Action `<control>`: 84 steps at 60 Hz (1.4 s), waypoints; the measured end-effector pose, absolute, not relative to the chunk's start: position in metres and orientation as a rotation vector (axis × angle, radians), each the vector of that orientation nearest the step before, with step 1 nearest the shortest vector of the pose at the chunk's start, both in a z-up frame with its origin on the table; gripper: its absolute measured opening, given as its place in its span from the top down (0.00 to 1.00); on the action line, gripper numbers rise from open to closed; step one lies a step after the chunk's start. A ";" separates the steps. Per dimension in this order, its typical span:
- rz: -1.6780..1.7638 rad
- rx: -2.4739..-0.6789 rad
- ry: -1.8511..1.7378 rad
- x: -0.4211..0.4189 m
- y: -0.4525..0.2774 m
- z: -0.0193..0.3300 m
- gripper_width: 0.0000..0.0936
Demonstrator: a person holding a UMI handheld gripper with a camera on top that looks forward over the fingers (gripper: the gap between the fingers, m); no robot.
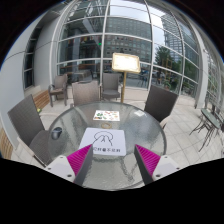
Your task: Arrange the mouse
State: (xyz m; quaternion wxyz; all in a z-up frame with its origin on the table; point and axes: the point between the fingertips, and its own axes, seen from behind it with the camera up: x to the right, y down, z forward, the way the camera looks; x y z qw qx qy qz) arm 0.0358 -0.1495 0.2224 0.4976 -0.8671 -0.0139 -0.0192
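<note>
The gripper [111, 160] hangs above a round glass table [75, 125], its two fingers spread wide with nothing between the magenta pads [83, 157]. The pads are flat, matte wedges on pale finger bodies.

No mouse can be made out. What lies just ahead of the fingers, between their tips, is a white rectangular mat [108, 143] printed with a dark logo and a line of small text too fine to read. It lies flat on the glass with its long side running across, from one finger toward the other. Beyond it, near the far side of the table, sits a smaller flat card [107, 115] with dark markings, well apart from the mat.

The tabletop is clear, smooth and glossy, catching reflections of the window frames, and the floor shows through it. Several chairs [24, 119] with dark, angular backs stand around the table: one at the left, one at the right, and more on the far side.

The room is bright, with a pale tiled floor and tall glass walls set in a grid of light metal frames. A sign on a stand [125, 64], with a yellowish panel, stands beyond the table near the windows. Outside there are buildings and some greenery.
</note>
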 end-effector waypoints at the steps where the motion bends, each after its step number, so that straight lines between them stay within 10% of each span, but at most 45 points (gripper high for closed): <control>1: -0.044 -2.102 -0.034 0.036 -0.151 0.223 0.10; 36: 0.109 -2.393 -0.184 -0.193 -0.144 0.025 0.09; 66: 0.166 -2.358 -0.169 -0.353 0.077 -0.006 0.10; 84: 0.103 -2.393 -0.090 -0.341 0.109 -0.018 0.55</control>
